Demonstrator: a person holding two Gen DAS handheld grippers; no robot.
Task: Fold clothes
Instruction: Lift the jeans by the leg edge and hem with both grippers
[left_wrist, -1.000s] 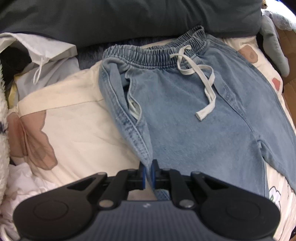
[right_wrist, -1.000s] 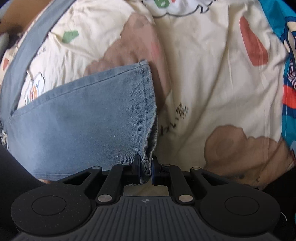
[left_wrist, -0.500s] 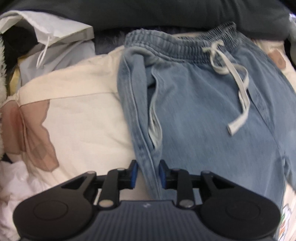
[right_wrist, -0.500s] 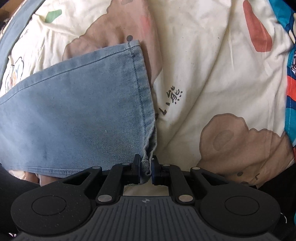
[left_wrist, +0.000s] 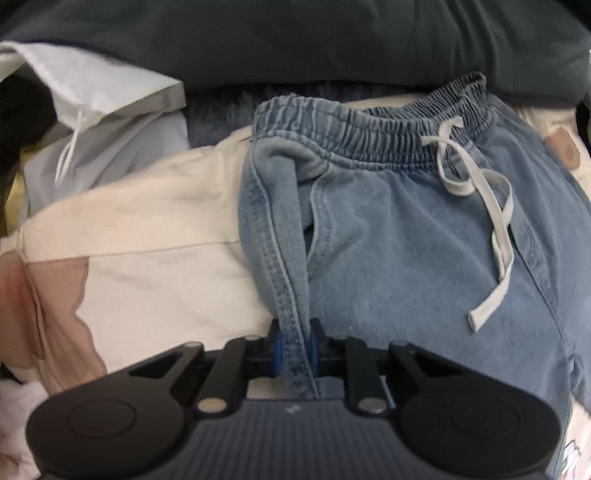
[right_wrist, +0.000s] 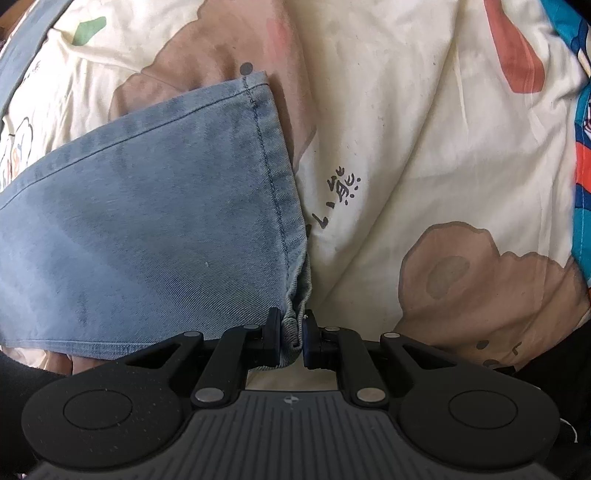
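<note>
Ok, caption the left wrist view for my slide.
Left gripper closes around the side seam of light-blue denim drawstring trousers lying on a cream patterned bedsheet.

This is a home bedroom. The work surface is a bed, spread with a cream quilt (right_wrist: 424, 122) printed with cartoon bears, small lettering and bright patches of red, green and blue. Ahead of the left tongs (left_wrist: 294, 349), a dark grey pillow (left_wrist: 295, 40) lies across the head of the bed. Jeans (left_wrist: 406, 240) with an elastic waist and a white drawstring lie on the quilt just below it. To the left of those tongs, a loose pile of pale laundry (left_wrist: 110, 125) sits on the bedding.
</note>
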